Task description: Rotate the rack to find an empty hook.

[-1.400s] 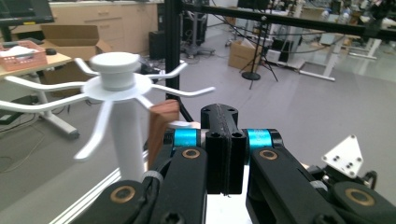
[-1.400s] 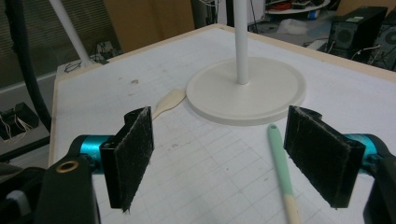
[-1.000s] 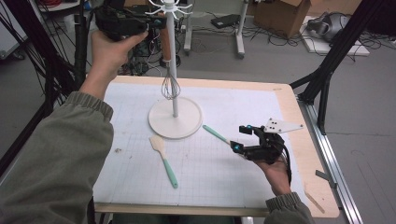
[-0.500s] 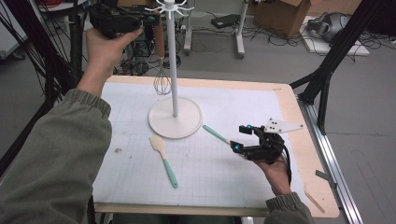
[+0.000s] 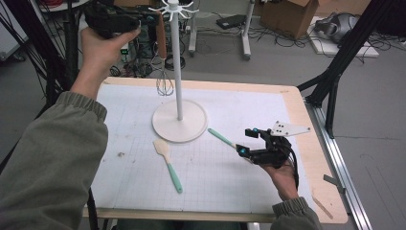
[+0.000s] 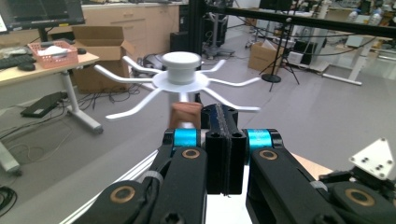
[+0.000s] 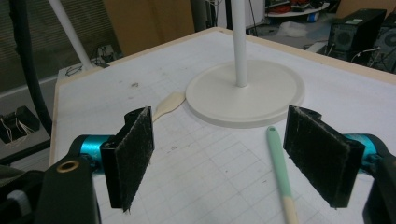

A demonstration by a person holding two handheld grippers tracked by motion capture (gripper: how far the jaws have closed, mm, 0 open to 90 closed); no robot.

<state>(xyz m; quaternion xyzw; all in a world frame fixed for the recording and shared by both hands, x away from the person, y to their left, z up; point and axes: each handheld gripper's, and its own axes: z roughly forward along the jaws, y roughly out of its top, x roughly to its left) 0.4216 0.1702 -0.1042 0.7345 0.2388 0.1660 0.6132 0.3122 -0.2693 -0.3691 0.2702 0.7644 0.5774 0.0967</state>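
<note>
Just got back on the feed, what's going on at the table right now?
The left gripper is raised to the top of the white hook stand, shut on a whisk by its brown handle, the wire end hanging down. The right gripper rests open low over the table, beside a green-handled utensil. A spatula lies on the mat.

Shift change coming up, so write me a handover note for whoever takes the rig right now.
Left tongs: raised at the top of the white stand, shut on the whisk, which dangles beside the pole, wire end down, brown handle near the hooks. It is not yet on a hook.
Right tongs: open, holding nothing, low over the mat by the mint-handled utensil lying right of the stand's base.
A spatula lies in front of the base.
Left to do, most likely: hook the whisk, then hang the two utensils lying on the mat.
</note>
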